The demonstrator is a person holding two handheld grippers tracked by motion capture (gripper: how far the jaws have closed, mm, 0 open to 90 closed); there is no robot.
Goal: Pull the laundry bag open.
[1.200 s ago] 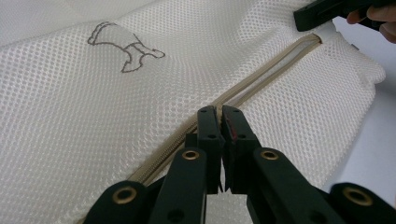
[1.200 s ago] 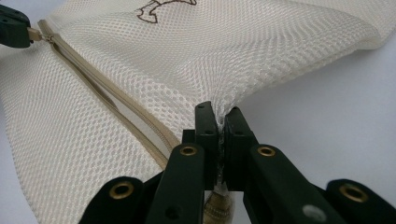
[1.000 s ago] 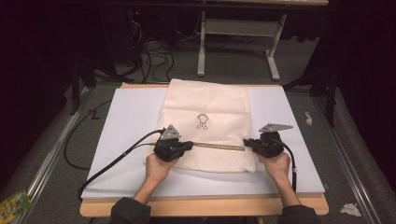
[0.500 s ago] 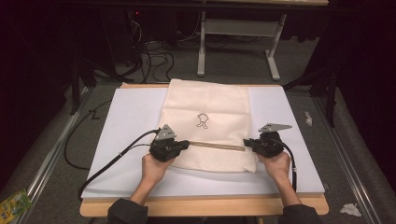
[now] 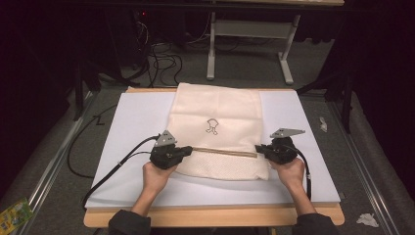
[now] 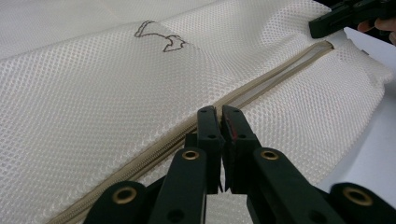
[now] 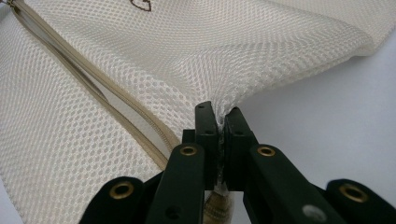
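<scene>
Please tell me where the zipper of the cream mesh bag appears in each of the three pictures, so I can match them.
High view: the zipper runs level across the lower middle, between the two grippers.
Left gripper view: it runs diagonally from the bottom left to the upper right, passing the jaw tips.
Right gripper view: it runs from the top left corner down to the jaws.
Shared landmark: the dark printed outline on the mesh.

Dim room, grey floor (image 5: 244, 68) lying beyond the bench (image 5: 215, 215), white desk frame (image 5: 249, 34) standing behind, black cables (image 5: 161, 56) trailing.

Table brightly lit, surroundings dark; close views sharp, foreground soft.
</scene>
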